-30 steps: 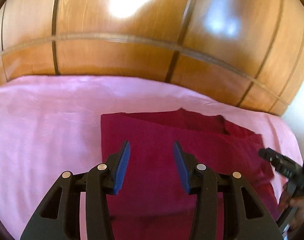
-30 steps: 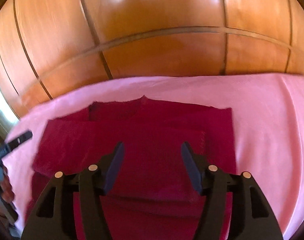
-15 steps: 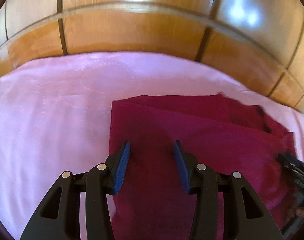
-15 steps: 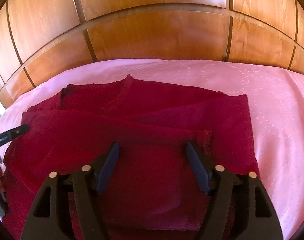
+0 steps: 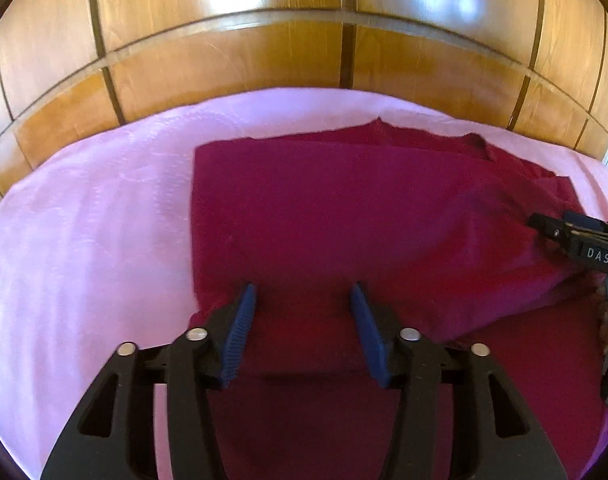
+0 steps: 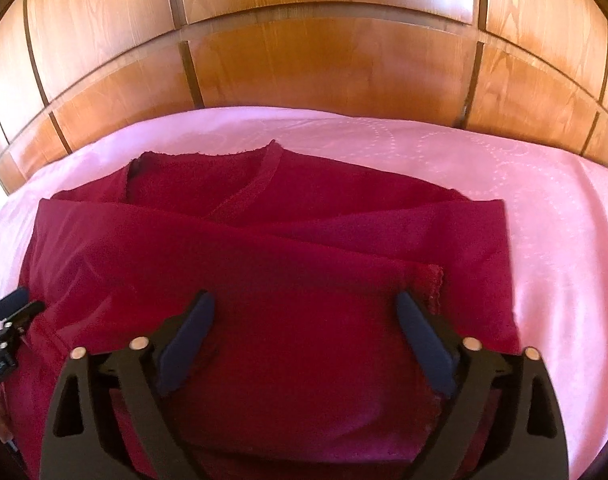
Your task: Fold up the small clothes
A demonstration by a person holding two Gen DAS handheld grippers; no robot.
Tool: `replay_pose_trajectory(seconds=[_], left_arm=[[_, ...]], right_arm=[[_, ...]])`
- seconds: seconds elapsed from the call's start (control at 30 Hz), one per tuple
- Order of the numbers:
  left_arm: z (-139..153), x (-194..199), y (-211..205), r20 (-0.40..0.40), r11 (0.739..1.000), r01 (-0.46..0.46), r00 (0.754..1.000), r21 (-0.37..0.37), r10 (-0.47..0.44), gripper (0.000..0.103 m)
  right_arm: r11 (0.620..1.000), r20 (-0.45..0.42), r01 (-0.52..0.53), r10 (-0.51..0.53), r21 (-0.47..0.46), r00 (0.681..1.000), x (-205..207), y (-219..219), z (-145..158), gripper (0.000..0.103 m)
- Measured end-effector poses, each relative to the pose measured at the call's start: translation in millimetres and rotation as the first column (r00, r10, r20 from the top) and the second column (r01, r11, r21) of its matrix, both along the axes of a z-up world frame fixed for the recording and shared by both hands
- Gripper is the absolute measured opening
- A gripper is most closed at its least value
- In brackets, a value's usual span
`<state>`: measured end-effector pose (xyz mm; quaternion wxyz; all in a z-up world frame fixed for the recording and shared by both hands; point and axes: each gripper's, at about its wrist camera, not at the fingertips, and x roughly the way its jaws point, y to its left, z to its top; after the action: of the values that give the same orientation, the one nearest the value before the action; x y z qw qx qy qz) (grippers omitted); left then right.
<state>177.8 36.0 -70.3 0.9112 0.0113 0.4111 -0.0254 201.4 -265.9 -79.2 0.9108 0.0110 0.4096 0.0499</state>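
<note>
**Both claws let go over the red top**

Nearest, the left gripper (image 5: 302, 312) and right gripper (image 6: 304, 320) hover over the red garment (image 6: 264, 248), jaws opening with nothing pinched, probably freeing a finished fold. One garment, two grippers. It lies on the pink sheet (image 6: 544, 216), short of the wooden headboard (image 6: 324, 64).

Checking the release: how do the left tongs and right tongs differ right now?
Left tongs stand narrower than right tongs, which gape wide. Left sit by the dark red garment's straight folded edge; right sit near its lace-trimmed hem. Both are opening, pads blue, over the garment, gripping nothing.
</note>
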Motion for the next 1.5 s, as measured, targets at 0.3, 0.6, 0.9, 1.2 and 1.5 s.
replay_pose_trajectory(seconds=[0.3,0.6,0.9,1.2,1.5], left_arm=[[30.9,-66.8,4.0,0.07,1.0,0.009,0.998,0.001,-0.009,0.059],[34.7,-112.1,16.7,0.074,0.999,-0.008,0.997,-0.049,0.012,0.059],[13.5,-145.2,25.4,0.018,0.999,-0.018,1.0,-0.049,0.019,0.059],[-8.0,-166.6,39.7,-0.043,0.996,-0.061,0.997,-0.06,0.059,0.059],[-8.9,-191.8,48.1,-0.062,0.997,-0.05,0.997,-0.058,0.046,0.059]], right_arm=[[1.0,0.011,-0.015,0.015,-0.005,1.0,-78.7,-2.3,7.8,0.1],[1.0,-0.044,0.015,-0.014,0.025,0.999,-150.3,-25.3,-3.8,0.1],[0.993,-0.096,0.089,-0.081,0.077,0.992,-188.8,-52.0,-16.6,0.1],[0.994,-0.114,0.07,-0.06,0.088,0.992,-211.4,-54.7,-19.9,0.101],[0.991,-0.173,0.017,0.006,0.129,0.985,-243.0,-62.5,-20.1,0.101]])
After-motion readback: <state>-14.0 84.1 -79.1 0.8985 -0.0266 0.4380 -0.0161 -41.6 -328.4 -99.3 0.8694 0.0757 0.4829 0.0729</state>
